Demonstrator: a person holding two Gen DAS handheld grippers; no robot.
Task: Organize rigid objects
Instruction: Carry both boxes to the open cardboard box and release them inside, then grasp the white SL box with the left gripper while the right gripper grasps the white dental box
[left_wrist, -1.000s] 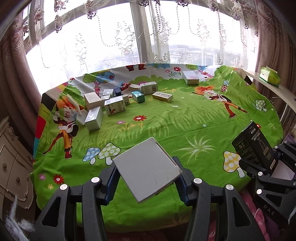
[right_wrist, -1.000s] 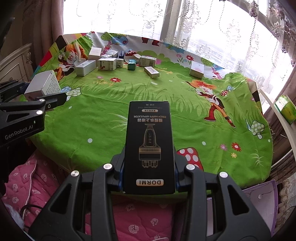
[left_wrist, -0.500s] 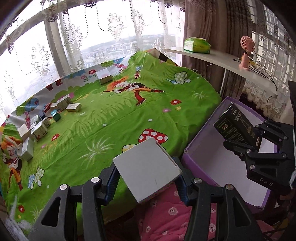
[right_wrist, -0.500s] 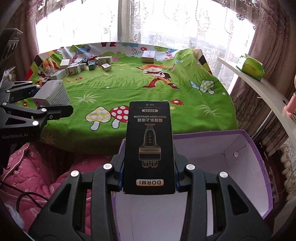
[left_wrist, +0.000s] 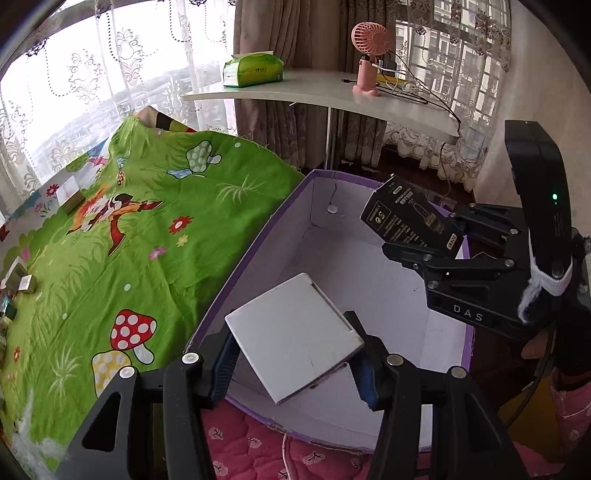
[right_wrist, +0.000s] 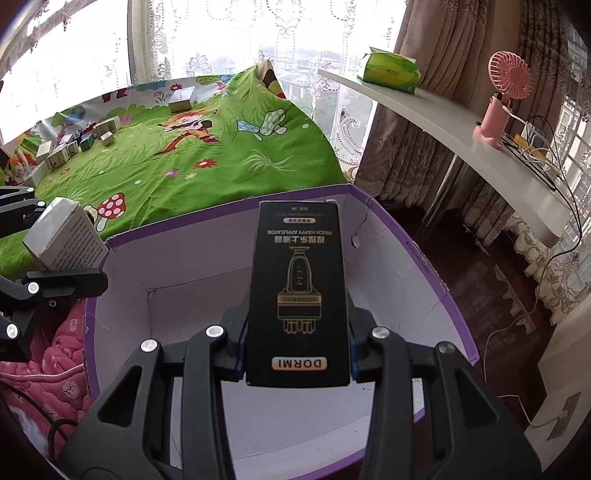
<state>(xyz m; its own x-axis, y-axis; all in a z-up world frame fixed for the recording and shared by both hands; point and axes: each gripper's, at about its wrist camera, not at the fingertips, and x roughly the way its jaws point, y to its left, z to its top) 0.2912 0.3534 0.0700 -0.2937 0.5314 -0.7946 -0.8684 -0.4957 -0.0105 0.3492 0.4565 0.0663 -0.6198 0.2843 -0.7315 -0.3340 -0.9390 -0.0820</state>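
Observation:
My left gripper (left_wrist: 295, 363) is shut on a white box (left_wrist: 293, 338) and holds it tilted over the near edge of a purple bin with a white inside (left_wrist: 369, 280). My right gripper (right_wrist: 297, 354) is shut on a black DORMI box (right_wrist: 299, 291) and holds it above the same bin (right_wrist: 192, 280). The black box (left_wrist: 410, 216) and right gripper (left_wrist: 417, 240) show at the right of the left wrist view; the white box (right_wrist: 62, 240) shows at the left of the right wrist view. Nothing shows on the visible bin floor.
The table with a green cartoon cloth (left_wrist: 129, 236) lies left of the bin, with several small boxes (right_wrist: 74, 144) at its far side. A white shelf (right_wrist: 461, 147) holds a green tissue pack (right_wrist: 391, 72) and a pink fan (right_wrist: 506, 96). Pink quilted fabric (right_wrist: 48, 369) lies below.
Both grippers have swung right from over the table to above the purple bin, each still holding its box. The bin now fills the middle of both views.

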